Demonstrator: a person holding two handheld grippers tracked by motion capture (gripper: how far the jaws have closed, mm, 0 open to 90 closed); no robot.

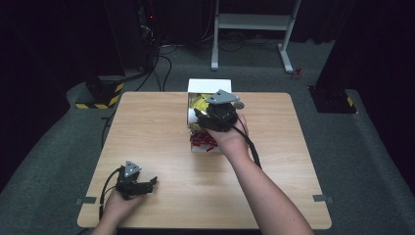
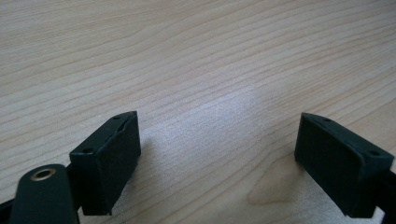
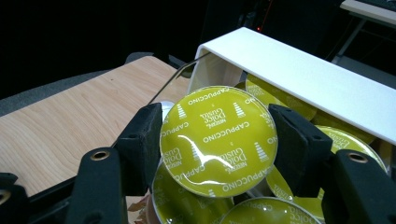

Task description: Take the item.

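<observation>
Gripping a yellow-green capsule (image 3: 218, 141) between closed jaws, right gripper (image 3: 215, 140) over white box (image 3: 299, 74), left gripper (image 2: 219, 158) spread wide above bare table (image 2: 187, 56).

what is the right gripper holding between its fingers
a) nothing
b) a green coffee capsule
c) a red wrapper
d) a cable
b: in the right gripper view the right gripper has its fingers pressed on either side of a green coffee capsule marked cappuccino, above more capsules in the white box.
</observation>
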